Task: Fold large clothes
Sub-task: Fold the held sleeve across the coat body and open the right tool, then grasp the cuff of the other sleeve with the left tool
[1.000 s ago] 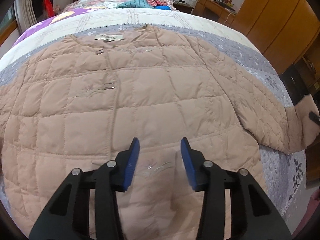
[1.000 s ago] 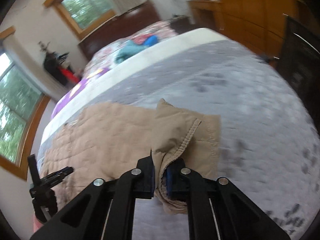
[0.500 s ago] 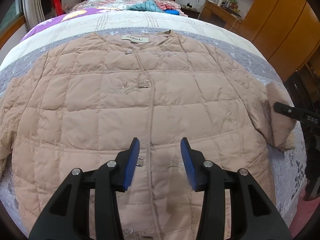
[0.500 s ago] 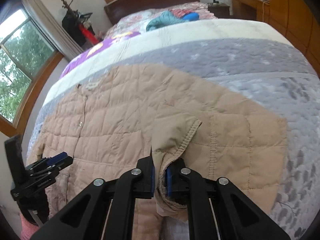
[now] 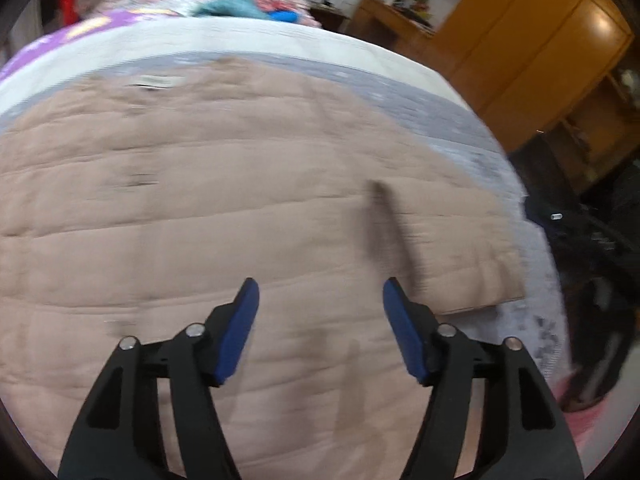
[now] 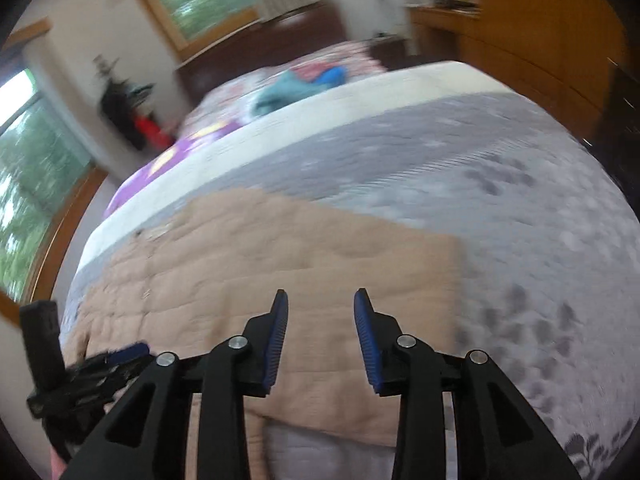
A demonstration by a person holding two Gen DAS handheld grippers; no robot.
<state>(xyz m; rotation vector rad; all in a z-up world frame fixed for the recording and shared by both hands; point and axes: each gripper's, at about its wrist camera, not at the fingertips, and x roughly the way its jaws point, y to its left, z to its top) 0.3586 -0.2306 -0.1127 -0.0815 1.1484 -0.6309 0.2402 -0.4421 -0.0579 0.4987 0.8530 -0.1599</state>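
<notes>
1 quilted jacket (image 5: pixel 224 208) flat, collar twd headboard (image 6: pixel 260 52)

Both pictures are smeared with blur. The quilted jacket (image 5: pixel 240 208) runs off the left and bottom edges, and its neck label (image 5: pixel 158 81) is too fuzzy to read. A dark streak (image 5: pixel 390 224) at right center cannot be made out.

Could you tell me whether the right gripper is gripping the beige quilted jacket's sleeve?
No, the right gripper is open with nothing between its blue pads, above the beige quilted jacket.
</notes>
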